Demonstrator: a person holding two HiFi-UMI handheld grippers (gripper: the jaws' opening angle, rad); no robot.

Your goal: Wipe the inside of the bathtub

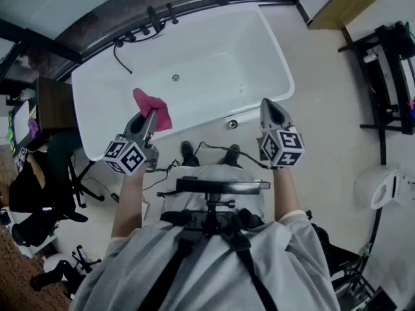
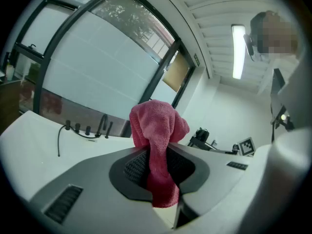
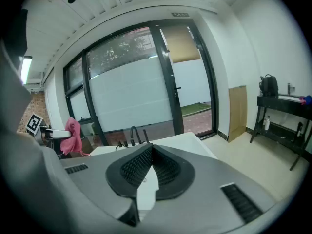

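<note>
Cloth (image 2: 158, 145), pink, is pinched in the left tool (image 1: 153, 113); right tool (image 1: 266, 102) has its jaws together.

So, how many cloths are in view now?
1: a pink cloth, clamped in the left hand-held gripper above the tub's near rim. The right hand-held gripper is shut, empty. Clutter at left could hide others.

The bathtub (image 1: 220, 70) basin is left open from above, with only a small drain (image 1: 176, 78) on its floor; the near rim is overhung by the pink cloth (image 1: 154, 109) clamped in the left gripper (image 1: 148, 118). The far rim is blocked by tap fittings (image 1: 150, 22) and a looped hose (image 1: 118, 54). Floor right of the tub is kept free up to a black rack (image 1: 389, 63), while the left end is crowded by a dark cabinet (image 1: 52, 102) and a chair (image 1: 61, 164).
</note>
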